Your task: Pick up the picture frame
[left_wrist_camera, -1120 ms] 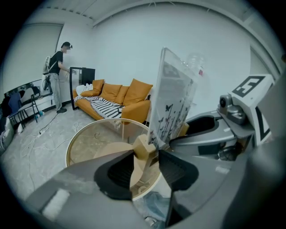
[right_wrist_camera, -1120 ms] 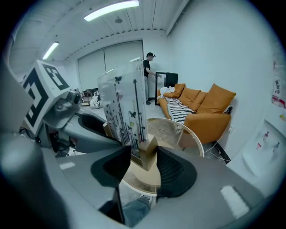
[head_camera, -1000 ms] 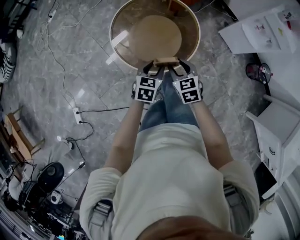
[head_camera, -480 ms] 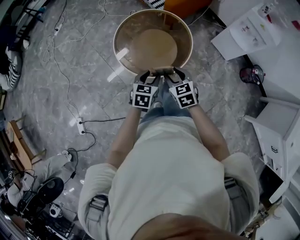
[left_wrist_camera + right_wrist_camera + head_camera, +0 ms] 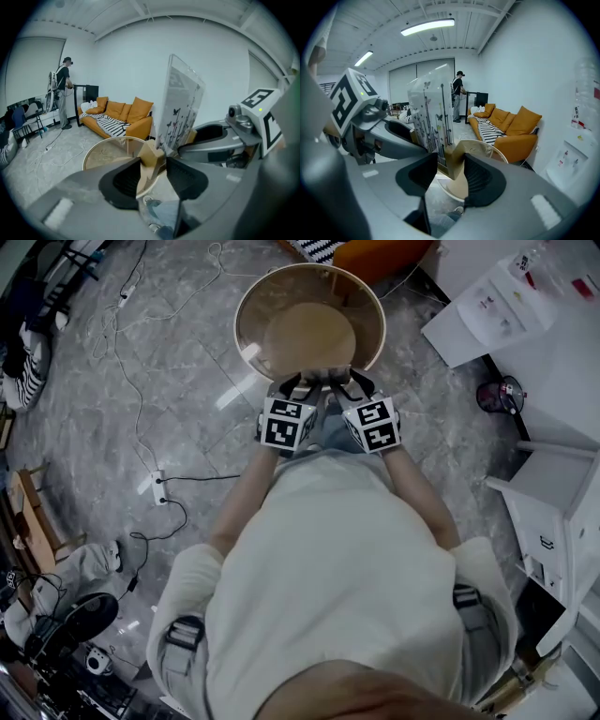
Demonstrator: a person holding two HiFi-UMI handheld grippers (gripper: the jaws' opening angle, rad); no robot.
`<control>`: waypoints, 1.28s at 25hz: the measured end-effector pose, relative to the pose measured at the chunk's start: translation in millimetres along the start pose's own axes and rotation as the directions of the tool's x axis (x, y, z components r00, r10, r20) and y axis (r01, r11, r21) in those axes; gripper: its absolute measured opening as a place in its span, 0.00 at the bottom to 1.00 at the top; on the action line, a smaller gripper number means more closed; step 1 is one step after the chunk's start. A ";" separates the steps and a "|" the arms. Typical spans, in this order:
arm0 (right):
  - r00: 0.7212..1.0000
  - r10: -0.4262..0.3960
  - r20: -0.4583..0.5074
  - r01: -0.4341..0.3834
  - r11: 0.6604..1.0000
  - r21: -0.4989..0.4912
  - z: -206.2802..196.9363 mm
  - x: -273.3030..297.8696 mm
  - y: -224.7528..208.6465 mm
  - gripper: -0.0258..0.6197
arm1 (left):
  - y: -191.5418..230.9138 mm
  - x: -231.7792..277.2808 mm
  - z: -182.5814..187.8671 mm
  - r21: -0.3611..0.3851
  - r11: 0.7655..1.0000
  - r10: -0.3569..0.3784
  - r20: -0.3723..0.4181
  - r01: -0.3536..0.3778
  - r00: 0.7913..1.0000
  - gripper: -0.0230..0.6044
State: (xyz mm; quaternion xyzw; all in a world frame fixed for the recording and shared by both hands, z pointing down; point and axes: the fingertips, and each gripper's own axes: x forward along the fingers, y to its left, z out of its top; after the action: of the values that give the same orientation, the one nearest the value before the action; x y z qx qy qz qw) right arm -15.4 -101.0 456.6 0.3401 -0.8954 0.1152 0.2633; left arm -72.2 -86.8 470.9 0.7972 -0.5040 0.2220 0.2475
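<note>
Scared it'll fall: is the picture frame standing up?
Upright: the picture frame rises above its base, gripped by left tongs and right tongs.

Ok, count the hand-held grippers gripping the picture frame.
2. The left hand-held gripper clamps the picture frame at one end of its base, the right hand-held gripper at the other end. None seem hidden.

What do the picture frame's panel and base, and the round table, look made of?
The picture frame has a glossy panel, clear acrylic or glass: the wall shows through around printed butterflies. Its base looks like pale matte wood. The round table has a light wood rim; its top is probably glass, since it reflects light.
</note>
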 end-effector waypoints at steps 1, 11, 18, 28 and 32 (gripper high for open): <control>1.000 0.002 0.005 -0.002 1.000 -0.004 1.1 -2.6 2.8 0.32 | -1.0 -3.8 -0.4 -0.001 1.000 0.001 0.001 -0.001 1.000 0.32; 0.999 0.018 0.028 -0.017 0.999 -0.031 6.9 -12.6 17.9 0.31 | -2.2 -22.3 -3.2 -0.001 1.000 0.020 0.016 -0.020 1.000 0.32; 0.999 0.017 0.036 -0.016 0.999 -0.031 10.3 -13.1 18.2 0.30 | -1.0 -25.3 -0.1 0.000 0.999 0.032 0.025 -0.032 0.999 0.32; 1.000 0.013 0.026 -0.012 0.999 -0.042 8.4 -10.7 18.5 0.29 | 0.4 -22.6 -2.7 0.000 1.000 0.031 0.018 -0.031 0.999 0.32; 1.000 0.013 0.018 -0.013 0.999 -0.043 8.5 -10.4 17.8 0.29 | 0.9 -22.0 -2.2 -0.002 1.000 0.029 0.013 -0.029 0.999 0.32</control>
State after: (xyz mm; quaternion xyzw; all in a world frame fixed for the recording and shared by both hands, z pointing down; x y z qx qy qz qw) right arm -24.1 -85.3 443.3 0.3296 -0.9022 0.0946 0.2617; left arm -81.8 -70.5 459.6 0.7910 -0.5173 0.2199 0.2415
